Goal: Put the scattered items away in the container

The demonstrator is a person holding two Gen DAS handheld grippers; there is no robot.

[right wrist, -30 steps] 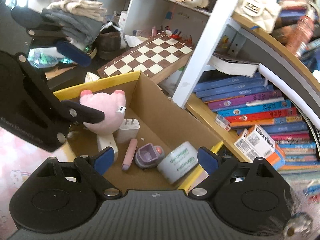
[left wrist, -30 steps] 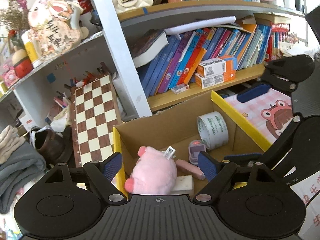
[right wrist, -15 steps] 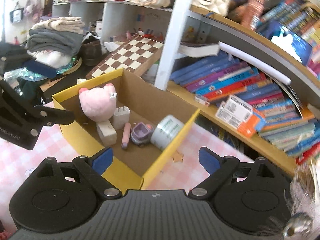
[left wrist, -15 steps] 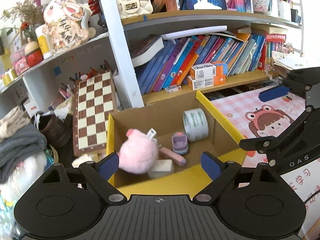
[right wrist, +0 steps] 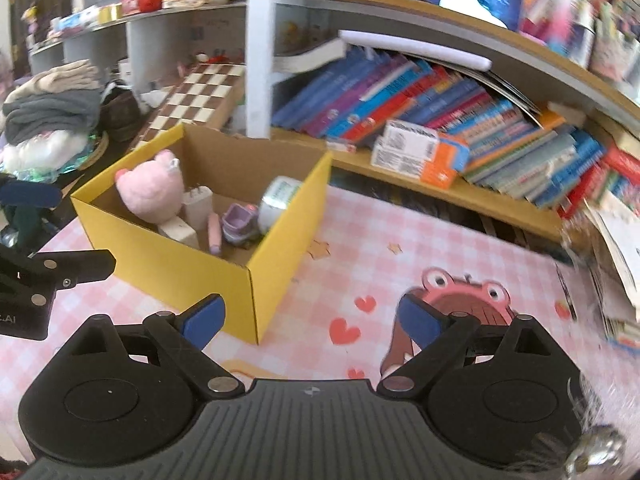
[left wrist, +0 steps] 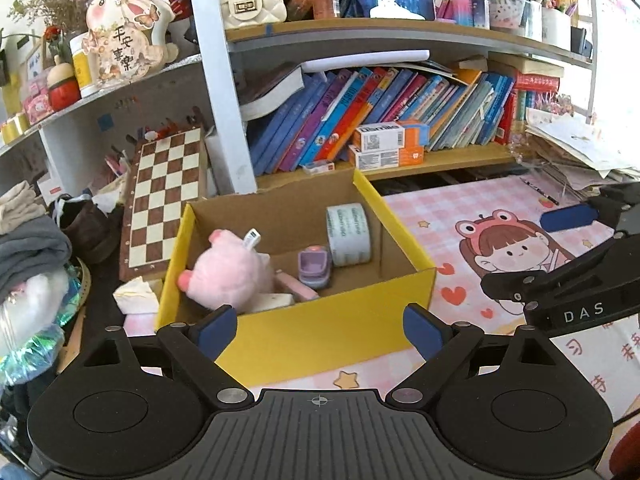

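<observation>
Plush toy [left wrist: 230, 276] left in box [left wrist: 320, 336] — tape roll [left wrist: 347, 234] right, rear.

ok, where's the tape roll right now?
Inside the yellow box, the tape roll stands on edge against the right wall, beside the purple gadget; both views show it.

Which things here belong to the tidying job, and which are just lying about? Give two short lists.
Job: yellow box; inside it, pink plush, tape roll, purple gadget, pink stick, white charger; left gripper and right gripper, both open and empty.

Lying about: chessboard, books, folded clothes, cream handbag.
</observation>
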